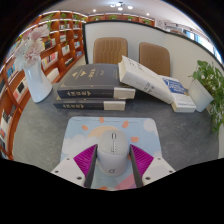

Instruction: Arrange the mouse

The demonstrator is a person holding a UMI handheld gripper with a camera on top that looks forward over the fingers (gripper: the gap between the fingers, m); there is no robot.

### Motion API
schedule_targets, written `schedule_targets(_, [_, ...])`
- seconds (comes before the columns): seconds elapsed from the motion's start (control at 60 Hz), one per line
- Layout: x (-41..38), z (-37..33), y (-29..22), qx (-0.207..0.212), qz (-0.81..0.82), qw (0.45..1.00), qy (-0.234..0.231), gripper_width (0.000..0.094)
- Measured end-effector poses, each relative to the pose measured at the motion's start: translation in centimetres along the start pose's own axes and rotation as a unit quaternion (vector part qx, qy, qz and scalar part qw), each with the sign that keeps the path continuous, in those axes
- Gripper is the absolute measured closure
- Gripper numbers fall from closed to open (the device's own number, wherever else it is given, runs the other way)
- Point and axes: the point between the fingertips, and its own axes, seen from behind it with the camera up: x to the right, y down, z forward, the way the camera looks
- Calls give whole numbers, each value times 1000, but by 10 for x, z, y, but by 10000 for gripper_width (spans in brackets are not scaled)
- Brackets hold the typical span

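Mouse (113,153), a pale grey computer mouse, sits between the two fingers of the gripper (114,160), its nose pointing forward along them. The magenta pads (86,158) flank it on either side; whether they actually press on its shell or leave a thin gap I cannot tell. It lies over a light, pastel-patterned mouse mat (95,128) that rests on a grey table (40,125). Beyond the mat, two dark books are stacked (92,88), the upper one lying askew on the lower. Just beside them an open white book (140,74) leans tilted, and a booklet with a blue cover (178,93) lies near it. A white vase with pale flowers (36,75) stands to one side of the stack, a green potted plant (212,88) at the other end of the table. Two tan chairs (110,50) stand behind the table against a white wall, with wooden bookshelves (62,40) running along the side of the room
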Motion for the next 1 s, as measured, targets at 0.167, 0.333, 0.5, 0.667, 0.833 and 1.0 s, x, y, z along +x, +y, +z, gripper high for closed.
schedule_targets(0.167, [11,-37,-19,8,-11,1000,28,125])
schedule_targets(0.333, [11,-120,-65,67,18,997,34,124])
schedule_targets(0.5, [3,-212,-93,131,26,990,37,119])
schedule_targets(0.667, [-12,-278,-96,171,28,984,34,122])
schedule_targets(0.833, [-25,-310,-78,179,25,983,39,124])
schedule_targets(1.0, [-37,-320,-58,173,23,984,43,120])
